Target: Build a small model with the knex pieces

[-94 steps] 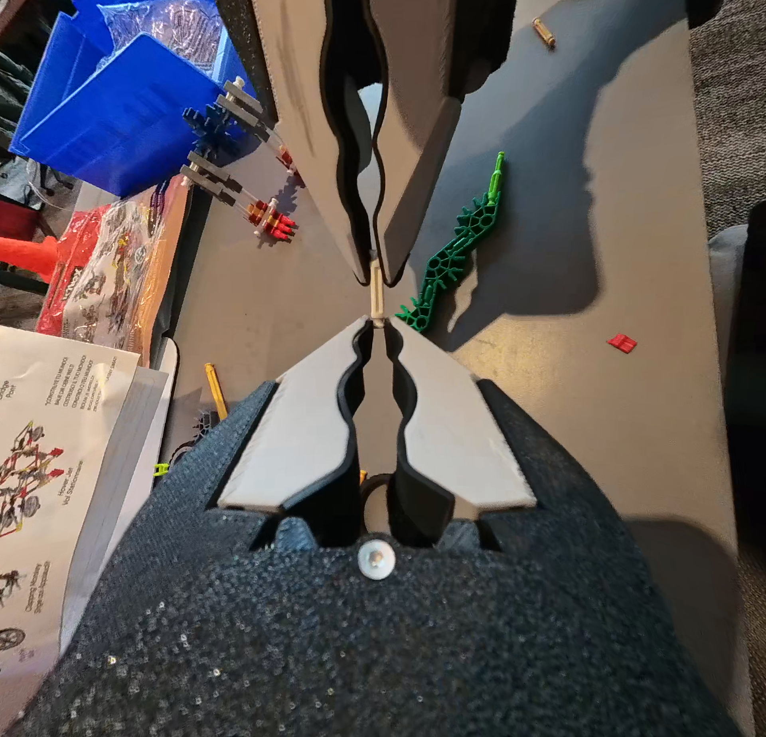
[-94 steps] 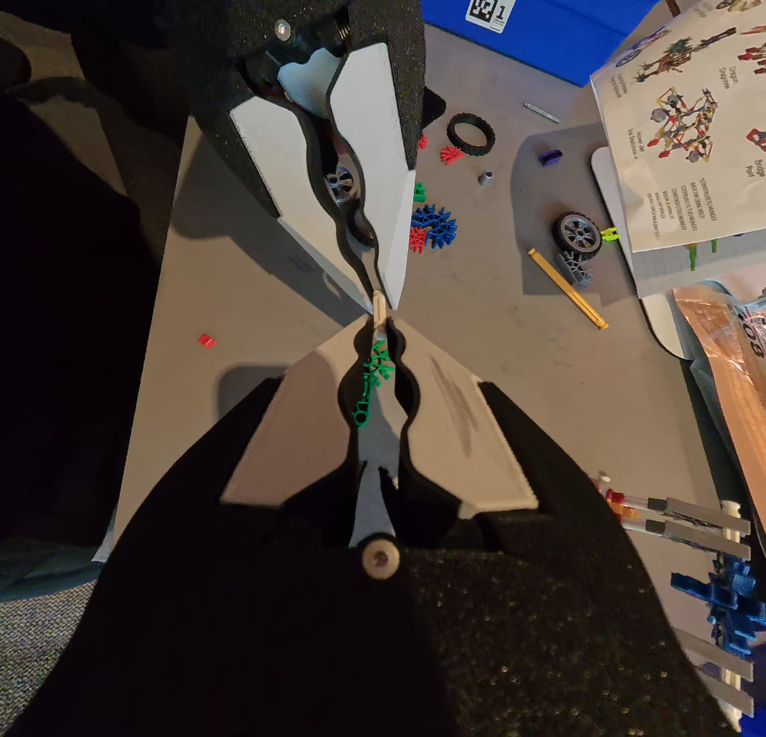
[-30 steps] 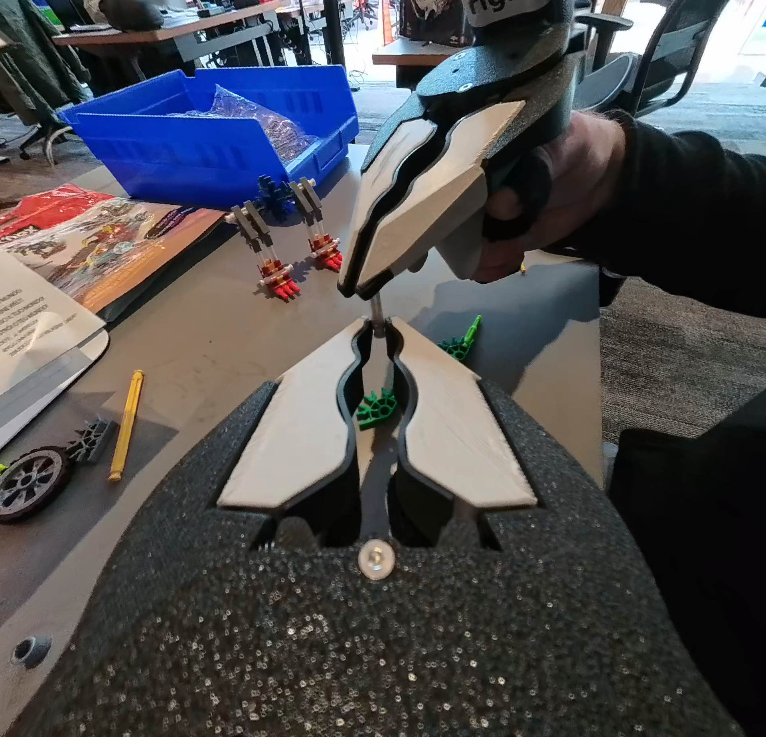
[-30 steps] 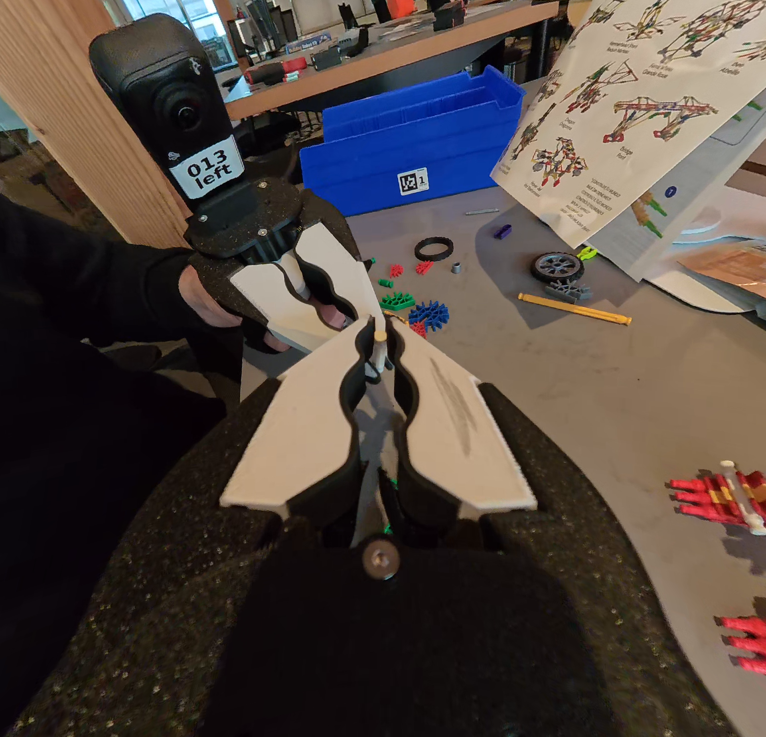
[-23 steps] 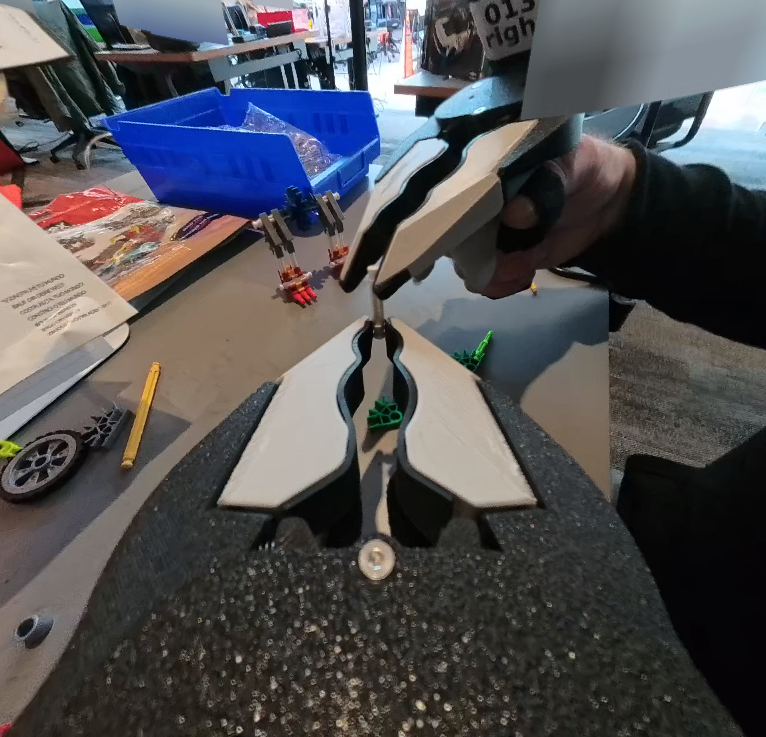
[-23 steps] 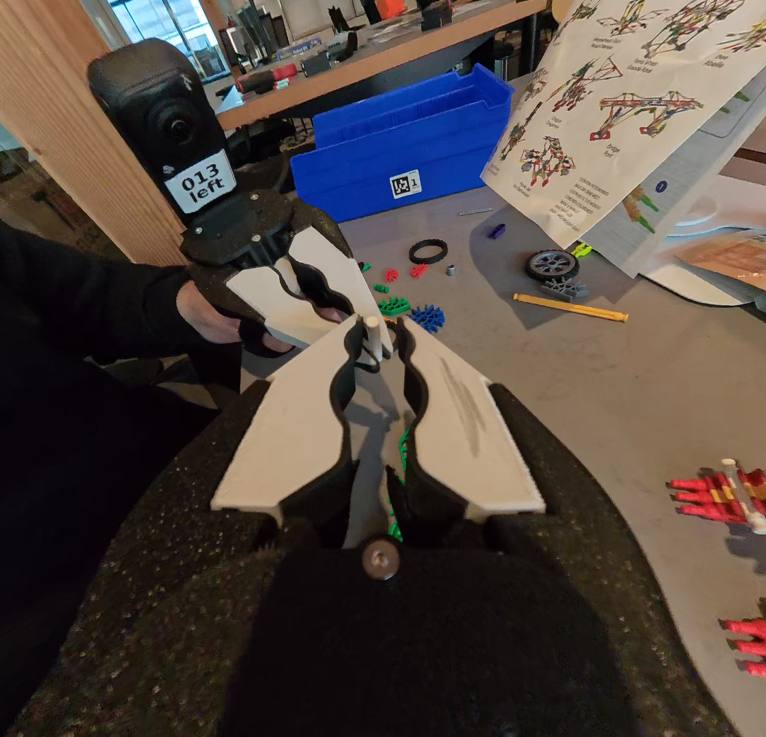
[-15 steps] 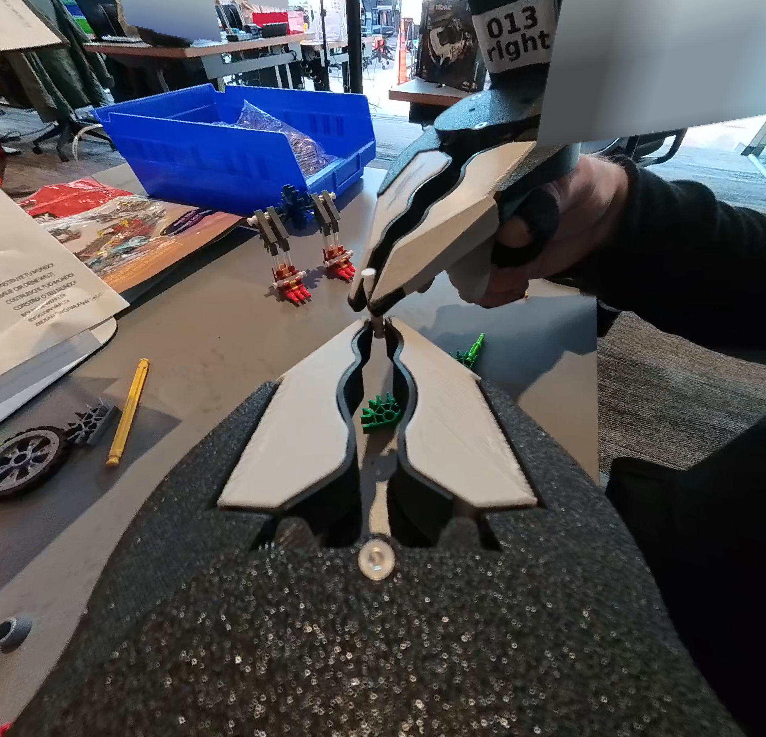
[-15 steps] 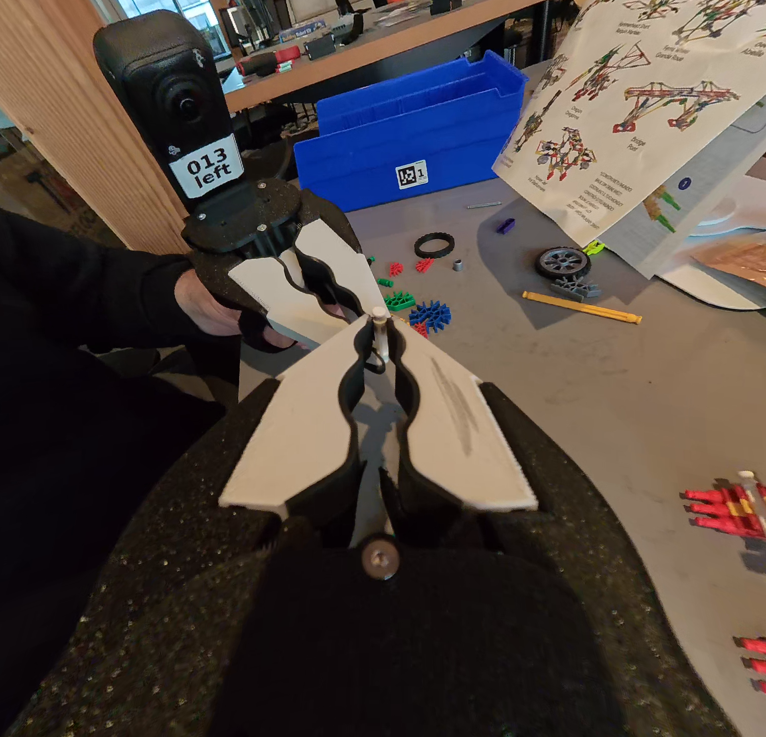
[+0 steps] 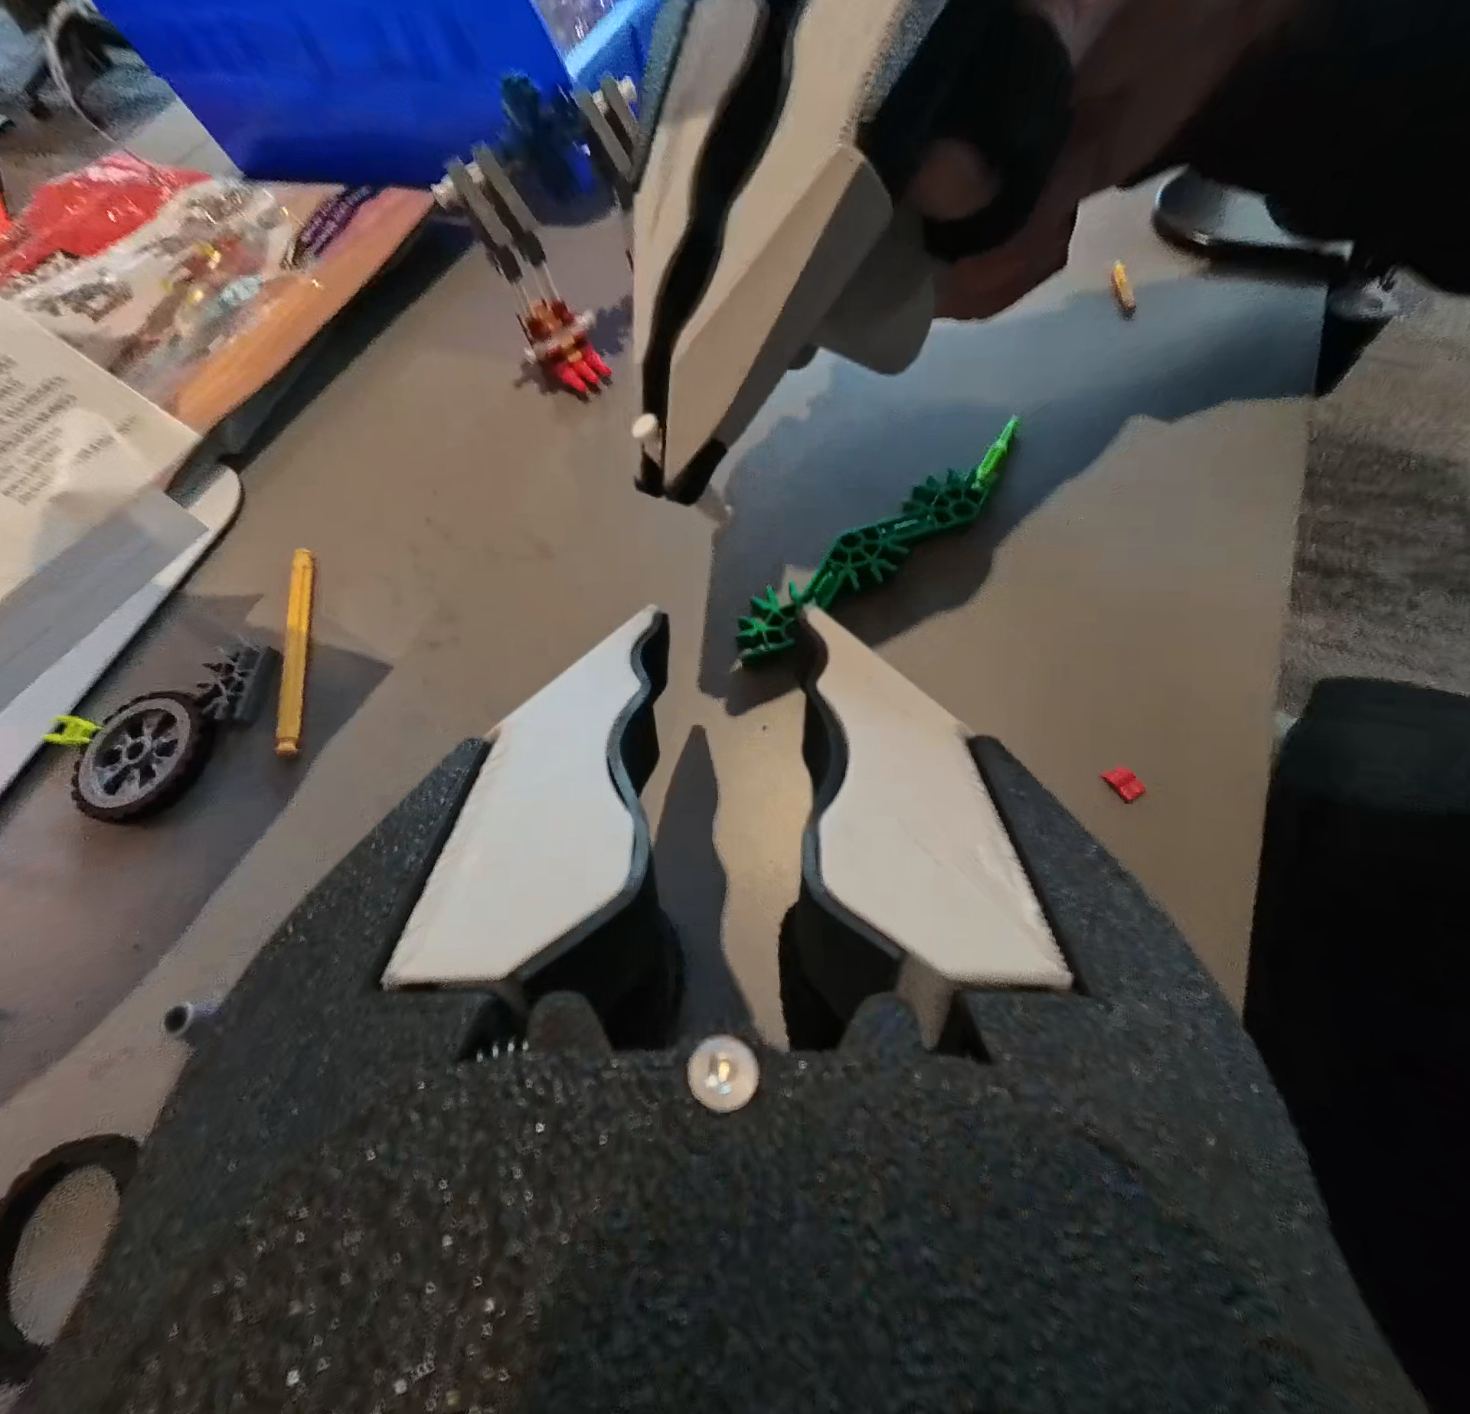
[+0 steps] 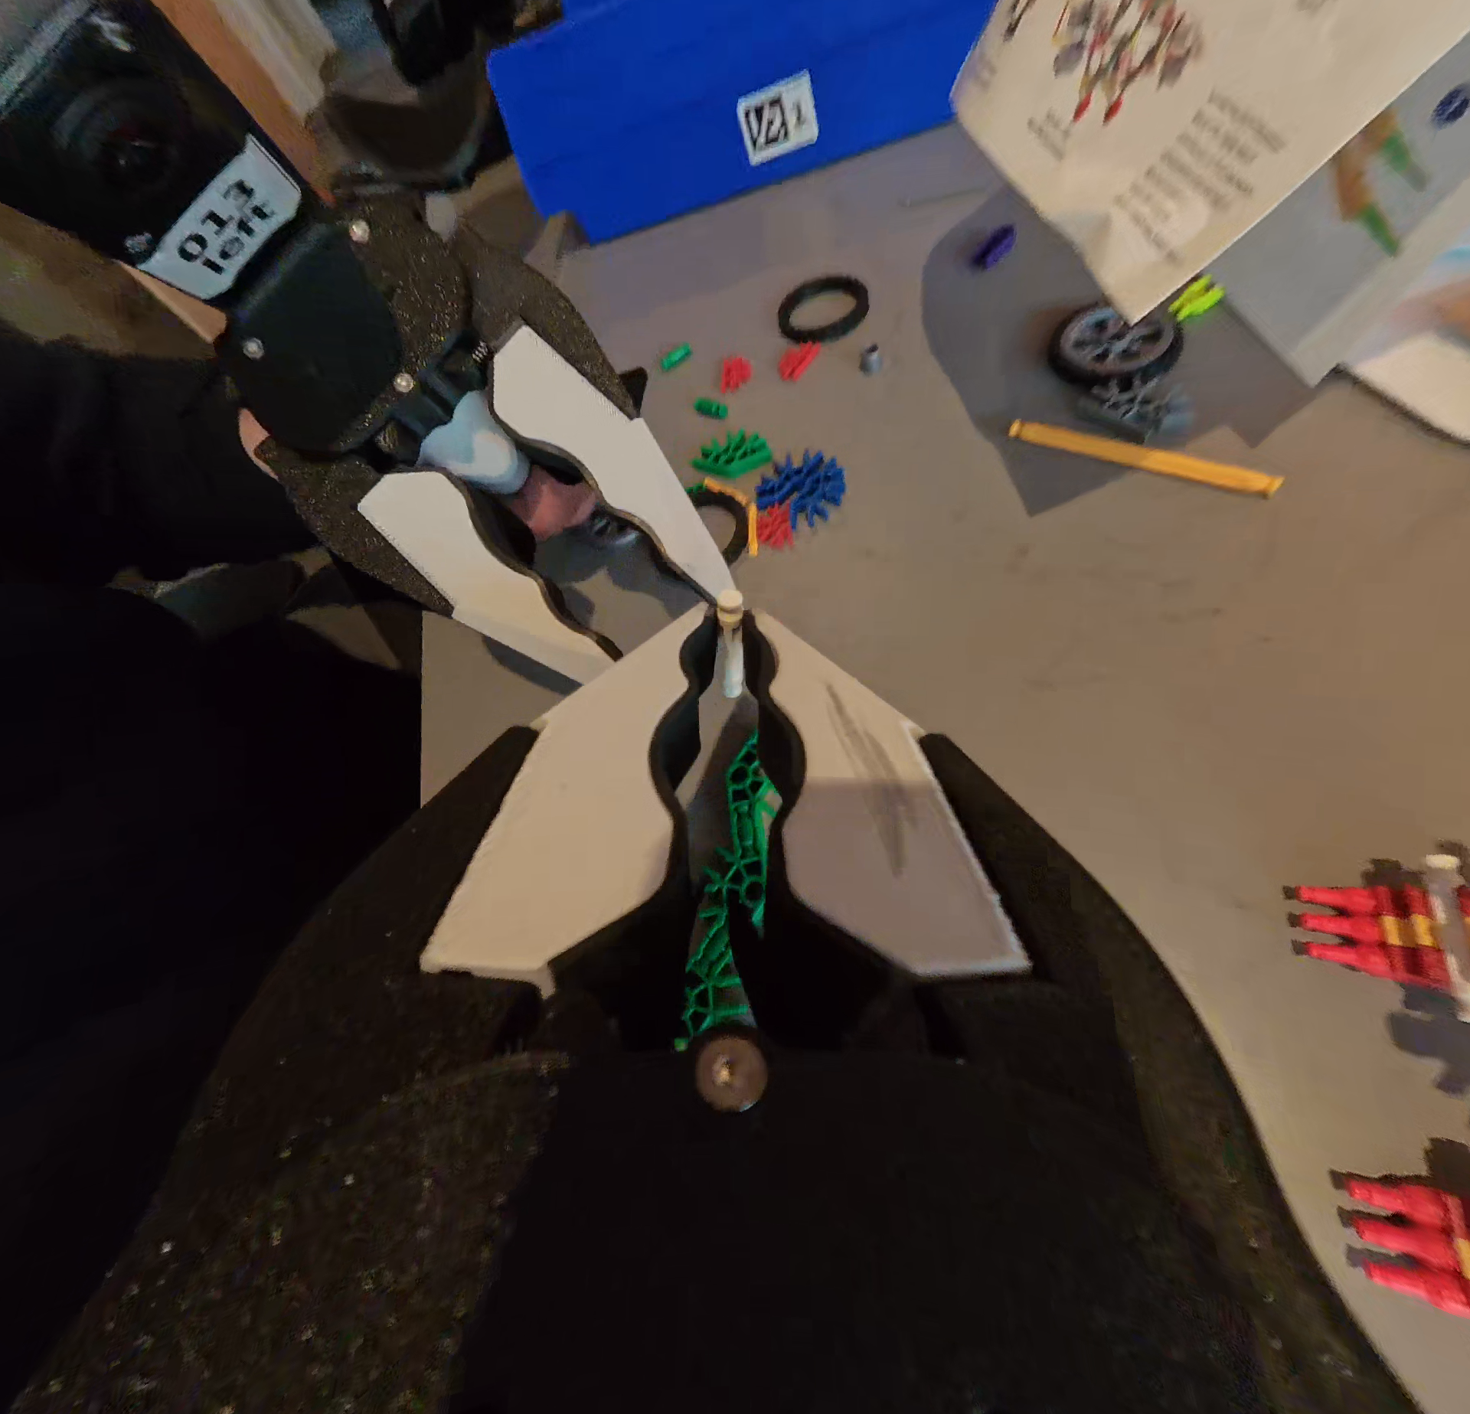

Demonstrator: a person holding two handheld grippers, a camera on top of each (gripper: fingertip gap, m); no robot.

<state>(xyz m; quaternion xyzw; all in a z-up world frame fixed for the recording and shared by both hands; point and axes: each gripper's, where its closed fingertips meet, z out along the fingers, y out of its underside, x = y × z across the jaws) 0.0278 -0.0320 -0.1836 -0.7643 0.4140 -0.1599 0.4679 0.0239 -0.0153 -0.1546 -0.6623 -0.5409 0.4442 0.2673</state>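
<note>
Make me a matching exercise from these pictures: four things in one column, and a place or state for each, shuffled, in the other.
Things
1. white rod
2. left gripper
3. green chain
4. yellow rod

Places or states
A. lies flat on the table beside a grey wheel
B. open, holding nothing
C. pinched at the tips of the right gripper
D. lies on the table under the right gripper

Pairs: 1-C, 2-B, 3-D, 4-A
</note>
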